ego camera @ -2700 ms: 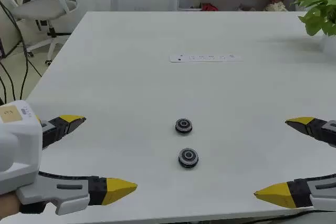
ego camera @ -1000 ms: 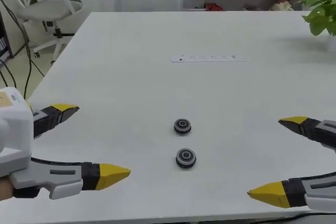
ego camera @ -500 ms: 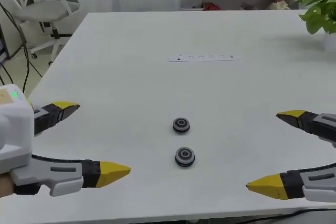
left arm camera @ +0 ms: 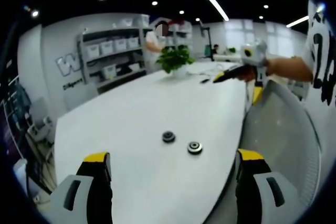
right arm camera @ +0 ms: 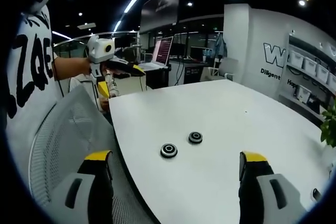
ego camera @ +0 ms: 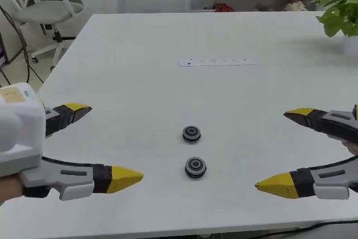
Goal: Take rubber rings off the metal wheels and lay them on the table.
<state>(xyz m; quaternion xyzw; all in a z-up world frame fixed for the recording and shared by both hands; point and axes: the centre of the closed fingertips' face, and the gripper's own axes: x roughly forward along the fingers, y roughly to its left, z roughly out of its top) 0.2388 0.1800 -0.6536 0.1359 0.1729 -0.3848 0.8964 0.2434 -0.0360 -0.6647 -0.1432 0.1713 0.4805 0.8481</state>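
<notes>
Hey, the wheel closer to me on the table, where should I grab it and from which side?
Probably grip the nearer wheel across its dark outer rim, coming down from above. It lies flat on the table with its hub facing up, so the round edge is the only part with opposing faces. The far wheel sits apart behind it, leaving both sides free.

The near wheel (ego camera: 195, 167) and far wheel (ego camera: 191, 133) are too small to tell rubber from metal, while left tool (ego camera: 115, 142), right tool (ego camera: 271, 150) and plant (ego camera: 335, 1) run past the edges.
</notes>
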